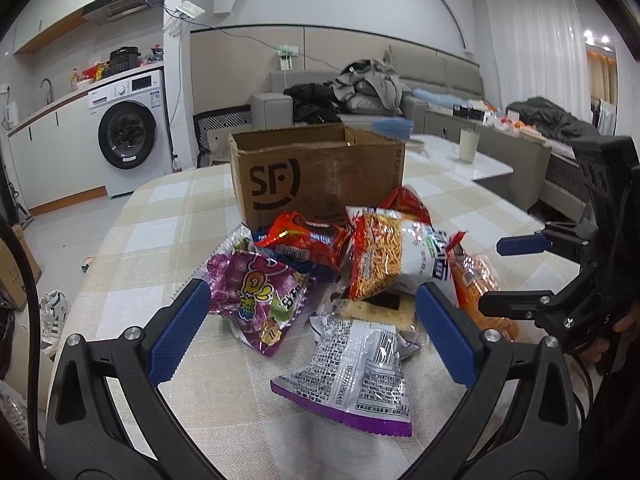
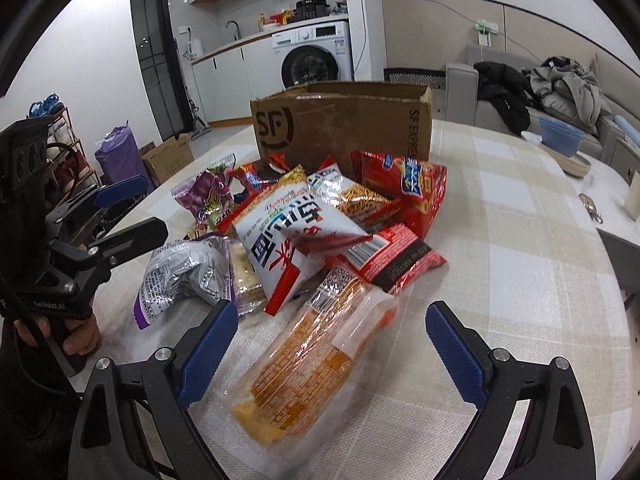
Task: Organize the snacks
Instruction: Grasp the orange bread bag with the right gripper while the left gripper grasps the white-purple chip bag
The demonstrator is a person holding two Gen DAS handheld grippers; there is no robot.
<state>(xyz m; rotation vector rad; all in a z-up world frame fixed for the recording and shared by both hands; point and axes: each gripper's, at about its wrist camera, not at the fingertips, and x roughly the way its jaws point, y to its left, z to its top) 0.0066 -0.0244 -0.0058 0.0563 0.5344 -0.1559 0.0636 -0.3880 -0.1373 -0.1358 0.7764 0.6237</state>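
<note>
The snacks sit heaped at the foot of the open cardboard box (image 2: 344, 124), at 12 o'clock, handy for loading. The right gripper (image 2: 332, 344) is spread around the orange packet (image 2: 304, 368), not touching it. The left gripper (image 1: 312, 328) is spread above the silver-purple bag (image 1: 352, 376), holding nothing.
</note>
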